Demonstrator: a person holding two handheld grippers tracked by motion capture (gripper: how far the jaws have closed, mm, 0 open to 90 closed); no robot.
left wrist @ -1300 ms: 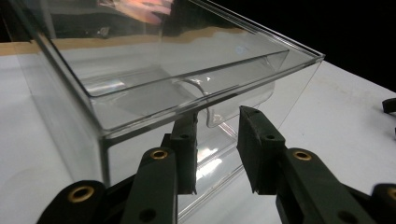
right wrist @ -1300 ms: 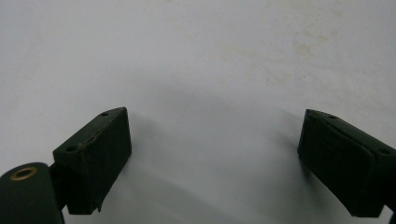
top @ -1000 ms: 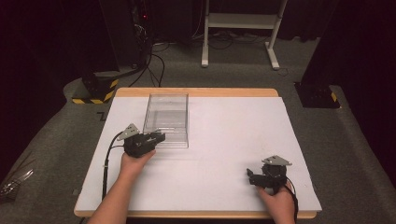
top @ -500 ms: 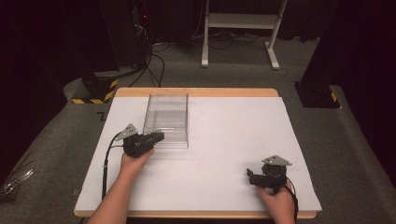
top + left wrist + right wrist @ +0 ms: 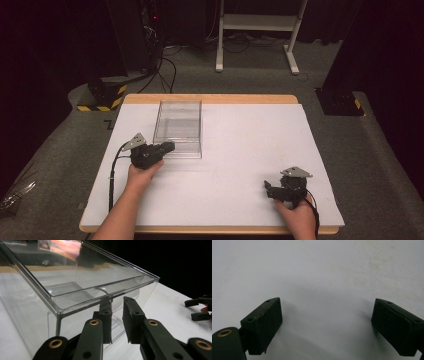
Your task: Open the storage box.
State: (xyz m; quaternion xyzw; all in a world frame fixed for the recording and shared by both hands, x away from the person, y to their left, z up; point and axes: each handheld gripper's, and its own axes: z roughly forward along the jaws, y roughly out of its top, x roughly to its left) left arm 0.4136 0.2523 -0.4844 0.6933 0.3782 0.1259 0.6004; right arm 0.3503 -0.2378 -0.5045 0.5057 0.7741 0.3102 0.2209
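Observation:
A clear plastic box (image 5: 179,127) without a lid stands on the white table top (image 5: 250,145), left of centre. My left gripper (image 5: 169,146) is at the box's near left corner. In the left gripper view its jaws are drawn close, one seen through the clear box (image 5: 82,287) wall and the other outside it, so the wall runs between my left gripper (image 5: 116,315) jaws. My right gripper (image 5: 270,190) rests low near the table's front right edge. The right gripper view shows my right gripper (image 5: 325,322) wide open over bare white surface, with nothing between its fingers.
The table stands on grey carpet. Beyond its far edge are a white stand (image 5: 257,30), cables and a yellow-and-black striped base (image 5: 100,95). A dark post base (image 5: 340,100) sits off the table's far right corner. The other gripper (image 5: 200,308) shows at the right of the left gripper view.

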